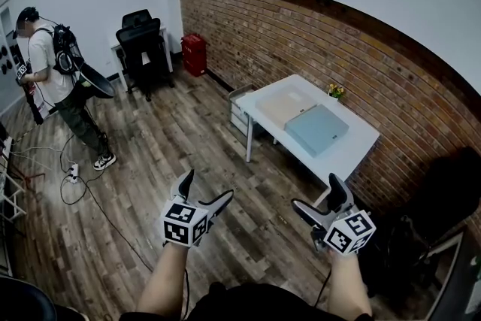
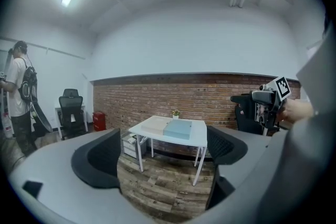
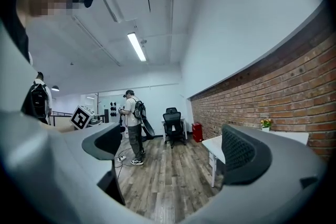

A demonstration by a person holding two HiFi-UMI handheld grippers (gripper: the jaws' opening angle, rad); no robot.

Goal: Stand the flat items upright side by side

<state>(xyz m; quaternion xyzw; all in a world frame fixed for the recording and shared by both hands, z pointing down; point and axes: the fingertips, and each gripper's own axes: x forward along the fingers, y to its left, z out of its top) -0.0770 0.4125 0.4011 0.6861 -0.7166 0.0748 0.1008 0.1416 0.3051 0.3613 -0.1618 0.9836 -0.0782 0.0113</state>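
Two flat items lie side by side on the white table (image 1: 353,150) by the brick wall: a beige one (image 1: 284,106) and a light blue one (image 1: 316,128). In the left gripper view the beige item (image 2: 156,124) and the blue item (image 2: 179,128) lie flat on the table top, well ahead of the jaws. My left gripper (image 1: 207,188) and right gripper (image 1: 316,193) hang in mid-air over the wooden floor, some way short of the table. Both are open with nothing between the fingers. The left gripper (image 2: 163,157) points at the table. The right gripper (image 3: 176,149) points along the room.
A person (image 1: 56,79) with a backpack stands at the far left near cables (image 1: 75,177) on the floor. A black office chair (image 1: 143,45) and a red cabinet (image 1: 194,54) stand at the back. A drawer unit (image 1: 240,113) sits under the table, which bears a small plant (image 1: 335,90).
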